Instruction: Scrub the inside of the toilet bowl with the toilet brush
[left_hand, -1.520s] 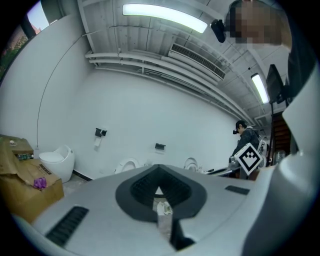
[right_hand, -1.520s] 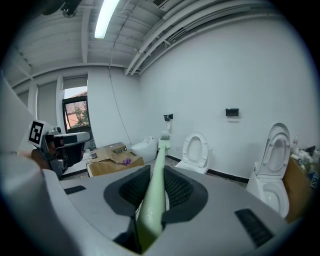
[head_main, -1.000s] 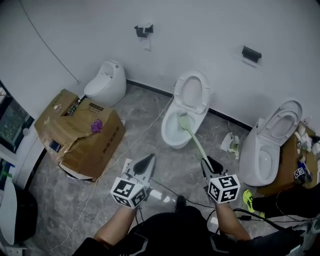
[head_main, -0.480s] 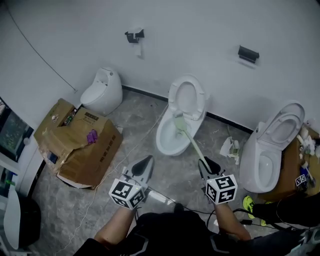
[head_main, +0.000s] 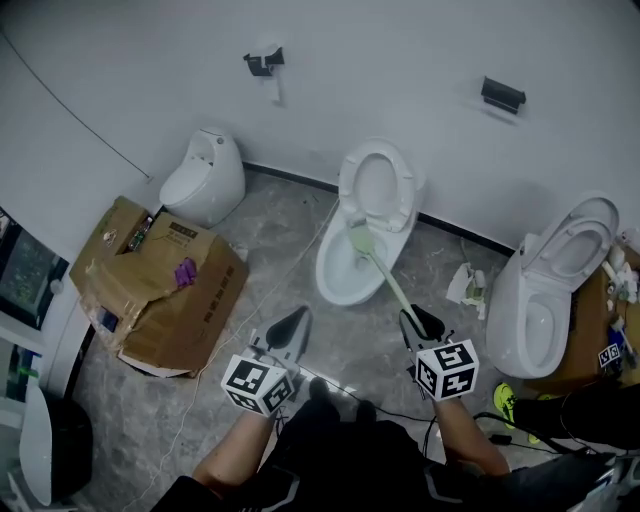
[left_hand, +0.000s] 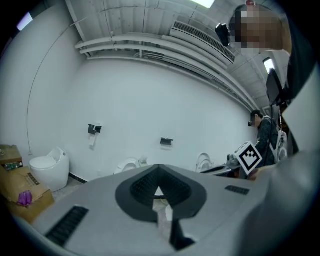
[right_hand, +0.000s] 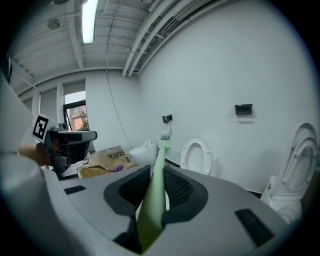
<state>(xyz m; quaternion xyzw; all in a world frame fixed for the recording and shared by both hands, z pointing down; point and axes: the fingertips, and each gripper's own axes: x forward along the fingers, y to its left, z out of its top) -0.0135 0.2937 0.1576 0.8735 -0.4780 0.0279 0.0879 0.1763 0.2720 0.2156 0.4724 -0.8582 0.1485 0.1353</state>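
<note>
- The toilet brush (head_main: 384, 274) is pinched at its handle by the right gripper (head_main: 420, 325), long axis running forward-left.
- Its head is seen over the toilet bowl (head_main: 335, 285), towards the rear.
- The left gripper (head_main: 290, 328) is held pressed together, empty, well apart.

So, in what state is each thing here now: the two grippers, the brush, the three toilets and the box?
Left gripper: shut, empty.
Right gripper: shut on the brush handle.
Brush: held slanted, head at the bowl of the middle toilet.
Middle toilet: lid up.
Right toilet: lid up.
Left toilet: lid down.
Box: flaps open, crumpled.
</note>
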